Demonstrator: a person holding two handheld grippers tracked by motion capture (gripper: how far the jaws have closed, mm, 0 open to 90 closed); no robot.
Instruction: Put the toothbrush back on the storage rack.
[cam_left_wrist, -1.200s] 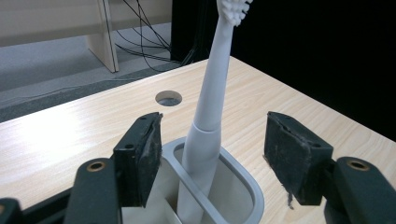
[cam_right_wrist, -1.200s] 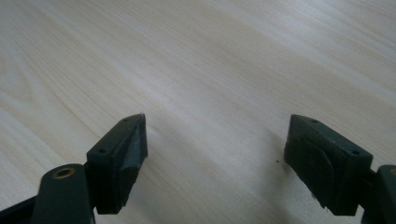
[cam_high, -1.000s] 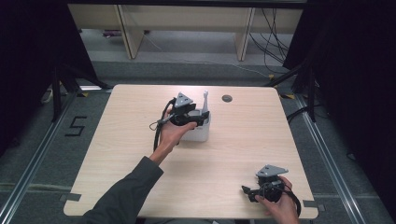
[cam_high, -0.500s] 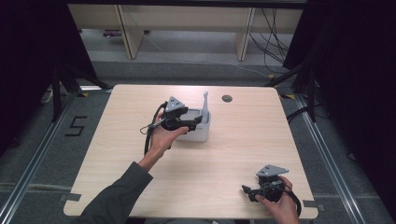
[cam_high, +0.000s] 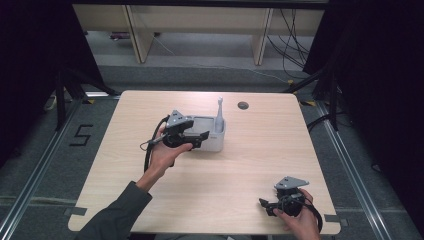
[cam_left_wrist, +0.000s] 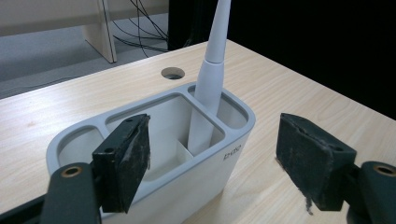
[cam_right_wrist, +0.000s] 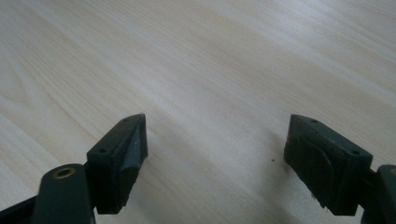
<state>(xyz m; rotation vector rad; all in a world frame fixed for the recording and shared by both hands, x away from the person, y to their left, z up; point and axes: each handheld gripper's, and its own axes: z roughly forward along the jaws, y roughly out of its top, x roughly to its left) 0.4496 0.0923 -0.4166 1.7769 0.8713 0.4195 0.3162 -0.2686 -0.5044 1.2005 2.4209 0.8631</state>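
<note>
My desk (cam_high: 250, 165) carries a white holder (cam_high: 212, 140) near its middle, toward the far side. My left gripper (cam_high: 200, 138) sits at the holder's near wall, its fingers (cam_left_wrist: 123, 161) wide and just opened, gripping nothing, which I read as letting go after seating the toothbrush (cam_left_wrist: 208, 88). That white, tapered brush stands upright in an end compartment. My right gripper (cam_high: 266, 206) rests idle by the near right edge, fingers (cam_right_wrist: 119, 161) wide, empty.
</note>
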